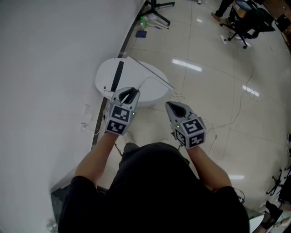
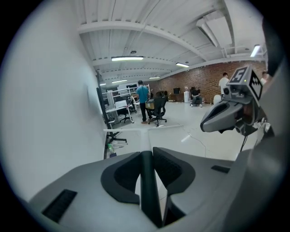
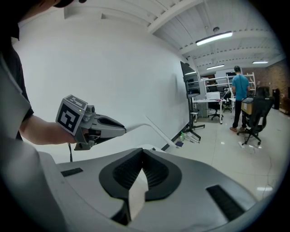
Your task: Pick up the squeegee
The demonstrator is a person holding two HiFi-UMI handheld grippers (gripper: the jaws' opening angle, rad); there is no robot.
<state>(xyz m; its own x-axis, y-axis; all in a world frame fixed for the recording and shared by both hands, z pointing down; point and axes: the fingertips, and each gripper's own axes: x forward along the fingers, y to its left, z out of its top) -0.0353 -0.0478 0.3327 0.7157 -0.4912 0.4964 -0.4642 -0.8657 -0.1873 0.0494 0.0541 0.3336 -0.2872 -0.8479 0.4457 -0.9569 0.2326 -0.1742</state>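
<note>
Between the pads of the left gripper (image 1: 130, 93) sits the dark grip of the squeegee (image 1: 151, 73), pinched firmly. Its pale shaft runs forward from the fingertips to a long, thin blade set crosswise ahead of them. Gripper and squeegee hang in the air above a round white table (image 1: 103, 77), clear of its top. Below that gripper and slightly to its left, a black bar (image 1: 118, 75) lies on the table, pointing away along the white wall (image 1: 45, 68) that runs down the left gripper's outer side.

To the right of the left gripper, about level with it and well apart, the right gripper (image 1: 175, 107) is held up empty with its jaws pressed together. It hangs past the table's near rim, over glossy tiled floor. A thin cable (image 1: 236, 111) trails across the tiles farther to its right.

Far ahead of both grippers, black stand legs (image 1: 157, 11) spread at the foot of the wall, with a small green object (image 1: 143, 21) just beside them. An office chair (image 1: 245, 22) stands ahead and to the right. From the left gripper's own camera, a person in a teal shirt (image 2: 142, 96) stands well beyond the blade, with a brick wall (image 2: 204, 81) behind.
</note>
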